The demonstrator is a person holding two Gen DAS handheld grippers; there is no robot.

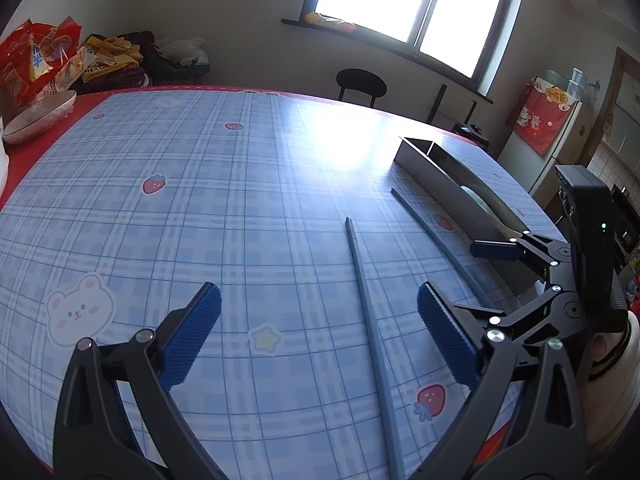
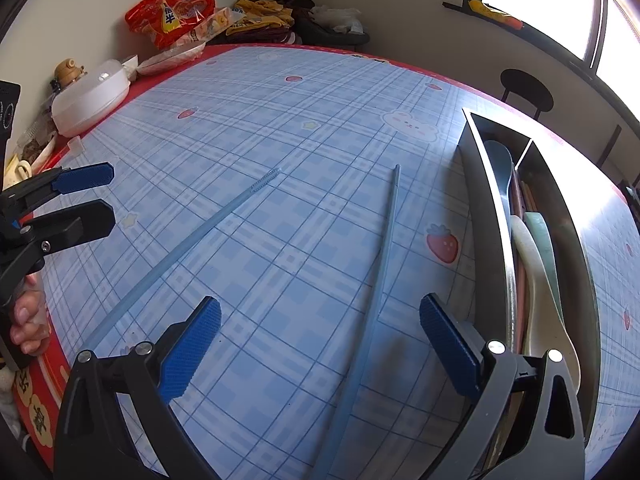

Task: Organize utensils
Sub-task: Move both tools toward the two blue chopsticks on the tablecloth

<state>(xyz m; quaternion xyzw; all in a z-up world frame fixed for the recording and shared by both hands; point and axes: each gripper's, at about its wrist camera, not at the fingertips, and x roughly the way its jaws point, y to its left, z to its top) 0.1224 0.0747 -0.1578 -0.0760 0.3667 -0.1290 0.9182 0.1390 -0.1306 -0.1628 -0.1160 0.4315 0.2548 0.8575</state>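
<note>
Right wrist view: two blue chopsticks lie flat on the plaid tablecloth (image 2: 280, 128), well apart. One chopstick (image 2: 372, 292) runs from 6 toward 12 o'clock between the pads of the right gripper (image 2: 320, 344), whose jaws stand wide, gripping nothing. Second chopstick (image 2: 192, 240) angles off toward 10 o'clock. Metal utensil tray (image 2: 486, 216) at 3 o'clock, just beside the first chopstick; spoons (image 2: 536, 256) and other utensils inside. Snack bags (image 2: 176, 16) at 11 o'clock, table's far edge.

Left wrist view: left gripper (image 1: 320, 336) jaws wide, empty; a chopstick (image 1: 370, 320) lies between the pads, untouched. Right gripper visible at 3 o'clock, near the tray (image 1: 436, 172).
</note>
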